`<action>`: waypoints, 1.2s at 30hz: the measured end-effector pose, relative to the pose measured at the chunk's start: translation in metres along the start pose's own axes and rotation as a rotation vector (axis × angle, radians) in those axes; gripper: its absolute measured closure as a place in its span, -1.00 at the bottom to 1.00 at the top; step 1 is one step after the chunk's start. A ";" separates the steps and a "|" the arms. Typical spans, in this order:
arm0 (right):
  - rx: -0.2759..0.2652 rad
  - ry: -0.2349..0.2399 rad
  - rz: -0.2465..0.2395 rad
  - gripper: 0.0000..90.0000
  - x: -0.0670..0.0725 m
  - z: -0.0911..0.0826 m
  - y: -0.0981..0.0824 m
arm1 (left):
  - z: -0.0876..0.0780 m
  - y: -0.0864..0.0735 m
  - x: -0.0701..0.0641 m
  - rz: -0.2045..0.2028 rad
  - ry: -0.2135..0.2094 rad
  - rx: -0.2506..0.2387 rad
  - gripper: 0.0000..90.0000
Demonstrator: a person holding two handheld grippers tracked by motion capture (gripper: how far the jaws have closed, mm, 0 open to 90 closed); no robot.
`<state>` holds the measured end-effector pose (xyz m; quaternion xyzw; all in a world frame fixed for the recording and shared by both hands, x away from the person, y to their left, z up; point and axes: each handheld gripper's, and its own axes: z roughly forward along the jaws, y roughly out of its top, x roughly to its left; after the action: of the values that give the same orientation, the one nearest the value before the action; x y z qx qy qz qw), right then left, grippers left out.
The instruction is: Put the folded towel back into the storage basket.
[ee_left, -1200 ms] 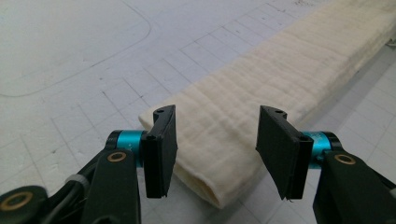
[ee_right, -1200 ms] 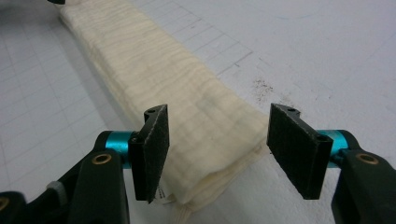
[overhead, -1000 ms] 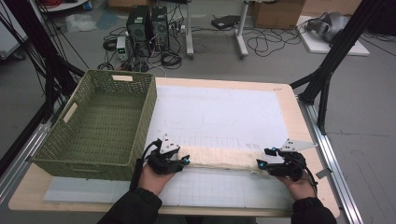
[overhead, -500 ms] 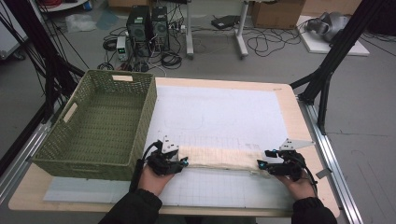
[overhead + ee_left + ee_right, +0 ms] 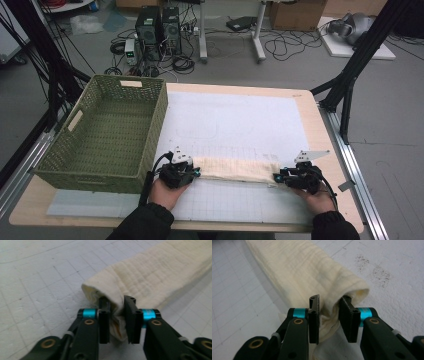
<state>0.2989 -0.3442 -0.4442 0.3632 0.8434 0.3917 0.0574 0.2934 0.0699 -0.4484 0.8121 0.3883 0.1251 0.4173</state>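
The cream cloth (image 5: pixel 235 169), folded into a long narrow band, lies flat across the near part of the white mat (image 5: pixel 235 125) on the tabletop (image 5: pixel 320 125), running left to right between my two hands. Change noted: within the last half second both claws have been closing, and each now has cloth between its jaws. In the left gripper view the left claw (image 5: pixel 117 315) is pinched on the rounded end fold of the cloth (image 5: pixel 150 275), fabric bunched and squeezed between the two black pads. In the right gripper view the right claw (image 5: pixel 329 317) is likewise clamped on the opposite end (image 5: pixel 312 272), with a pucker of fabric drawn up between the jaws. I judge this to mean the grasp step is complete at both ends and the cloth is ready to be lifted or folded again; neither end has left the mat yet.

Pose: in the high view the left claw (image 5: pixel 196 172) sits at the cloth's left end and the right claw (image 5: pixel 276 176) at its right end, both low on the mat and pointing inward toward each other, roughly level. My left hand (image 5: pixel 167 192) and right hand (image 5: pixel 316 195) come in from the near edge, forearms well apart.

The green woven basket (image 5: pixel 107 132) stands at the left, beside the mat, with nothing seen inside it
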 end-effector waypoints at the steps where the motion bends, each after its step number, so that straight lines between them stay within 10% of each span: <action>1: 0.000 0.008 -0.001 0.64 0.000 0.000 0.000 | 0.000 0.000 0.000 -0.003 -0.001 0.001 0.76; 9: 0.002 0.022 -0.041 0.82 -0.004 0.000 0.006 | -0.007 -0.004 -0.005 -0.031 0.052 -0.031 0.82; 21: 0.000 -0.007 -0.115 0.82 -0.018 0.042 0.076 | -0.035 -0.025 -0.006 -0.082 0.156 -0.037 0.82; 25: 0.051 -0.024 -0.097 0.51 -0.021 0.063 0.077 | -0.037 -0.024 -0.005 -0.096 0.162 -0.054 0.65; 30: -0.042 -0.045 -0.037 0.15 -0.024 0.040 0.077 | -0.045 -0.019 -0.005 -0.100 0.167 -0.082 0.28; 36: -0.102 -0.052 -0.057 0.34 -0.014 0.024 0.079 | -0.054 -0.007 -0.012 -0.062 0.171 -0.137 0.23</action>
<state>0.3631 -0.3045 -0.4079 0.3459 0.8305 0.4228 0.1090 0.2533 0.0952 -0.4185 0.7555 0.4382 0.2073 0.4407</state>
